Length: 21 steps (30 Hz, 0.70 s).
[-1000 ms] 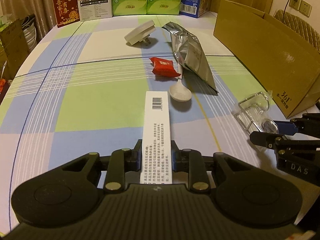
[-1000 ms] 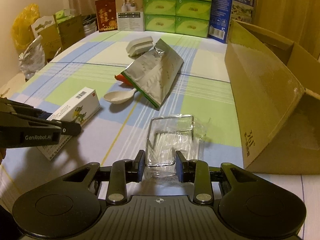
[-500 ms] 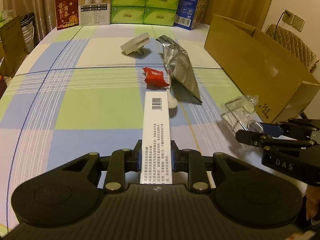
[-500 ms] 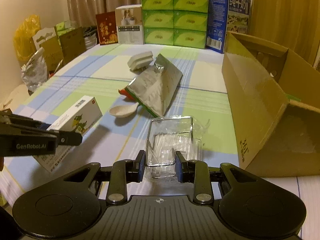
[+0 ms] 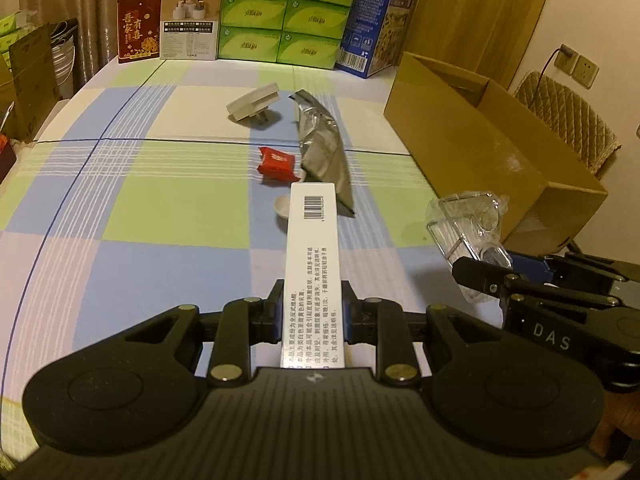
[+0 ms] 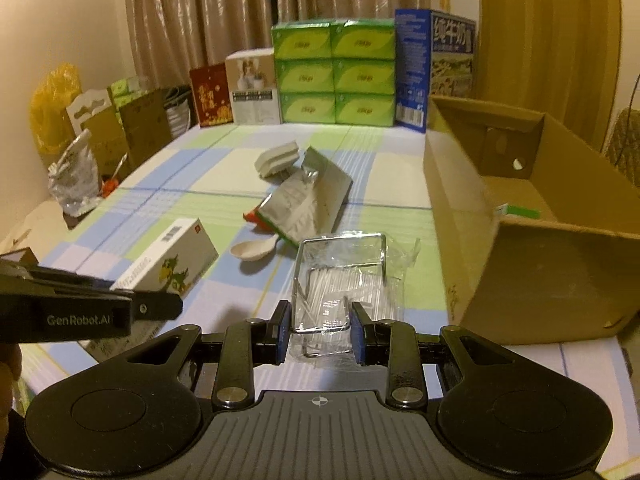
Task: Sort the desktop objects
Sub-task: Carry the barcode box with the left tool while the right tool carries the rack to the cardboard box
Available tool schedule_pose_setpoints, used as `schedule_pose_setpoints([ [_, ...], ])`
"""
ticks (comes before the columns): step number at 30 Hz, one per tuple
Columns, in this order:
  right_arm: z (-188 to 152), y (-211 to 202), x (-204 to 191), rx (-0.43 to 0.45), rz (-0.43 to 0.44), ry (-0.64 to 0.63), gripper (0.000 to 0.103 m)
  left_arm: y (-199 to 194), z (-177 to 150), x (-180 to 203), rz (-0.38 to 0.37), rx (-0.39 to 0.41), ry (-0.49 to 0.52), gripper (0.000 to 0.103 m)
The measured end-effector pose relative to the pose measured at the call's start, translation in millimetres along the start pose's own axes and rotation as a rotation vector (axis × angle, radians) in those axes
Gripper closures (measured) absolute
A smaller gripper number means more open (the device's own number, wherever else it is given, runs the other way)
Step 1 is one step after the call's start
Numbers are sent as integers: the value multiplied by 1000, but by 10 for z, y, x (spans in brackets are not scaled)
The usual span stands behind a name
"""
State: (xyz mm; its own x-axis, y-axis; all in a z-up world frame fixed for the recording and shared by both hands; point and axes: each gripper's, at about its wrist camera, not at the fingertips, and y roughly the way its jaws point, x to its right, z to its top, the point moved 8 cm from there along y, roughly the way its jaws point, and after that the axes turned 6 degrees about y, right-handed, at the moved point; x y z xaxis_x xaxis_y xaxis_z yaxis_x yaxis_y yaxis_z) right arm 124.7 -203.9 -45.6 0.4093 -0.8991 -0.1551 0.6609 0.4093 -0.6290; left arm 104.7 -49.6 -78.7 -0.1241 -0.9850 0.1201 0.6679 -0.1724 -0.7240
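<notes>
The left gripper point(image 5: 313, 314) is clamped on the near end of a long white carton point(image 5: 314, 256), which juts forward toward twelve o'clock, raised clear of the checked tablecloth point(image 5: 160, 216). The right gripper point(image 6: 319, 332) is clenched on a wire rack in clear plastic wrap point(image 6: 340, 280), also lifted. The open cardboard box point(image 6: 520, 248), presumably where sorted items go, sits at about two o'clock of both grippers.

The carton is pinched at one end only, so its long overhang could lever it down or twist it out of the pads if the hand swings quickly toward the box. The rack is held through slippery film; the fingers may be gripping wrap more than wire, and it could slide or drop short of the box wall. With both grippers heading the same way, they could collide, since they hang close together.

Left on the cloth at twelve o'clock are a white spoon point(image 6: 256, 249), a silver foil pouch point(image 6: 308, 208), a red packet point(image 5: 277, 163) and a white plug adapter point(image 5: 253, 105). The spoon is half hidden behind the carton in the left view, and the red packet is almost wholly covered by the pouch in the right view. Inside the box only a green strip point(image 6: 518, 211) shows; its floor is otherwise hard to read.
</notes>
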Motion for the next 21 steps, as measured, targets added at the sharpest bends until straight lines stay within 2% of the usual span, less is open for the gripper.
schedule_pose_setpoints([
  [5, 7, -158, 22, 17, 2, 14, 76, -140, 18, 146, -9, 18, -12, 82],
  [21, 200, -628, 158, 98, -3, 26, 76, -411, 200, 560, -21, 67, 36, 82],
])
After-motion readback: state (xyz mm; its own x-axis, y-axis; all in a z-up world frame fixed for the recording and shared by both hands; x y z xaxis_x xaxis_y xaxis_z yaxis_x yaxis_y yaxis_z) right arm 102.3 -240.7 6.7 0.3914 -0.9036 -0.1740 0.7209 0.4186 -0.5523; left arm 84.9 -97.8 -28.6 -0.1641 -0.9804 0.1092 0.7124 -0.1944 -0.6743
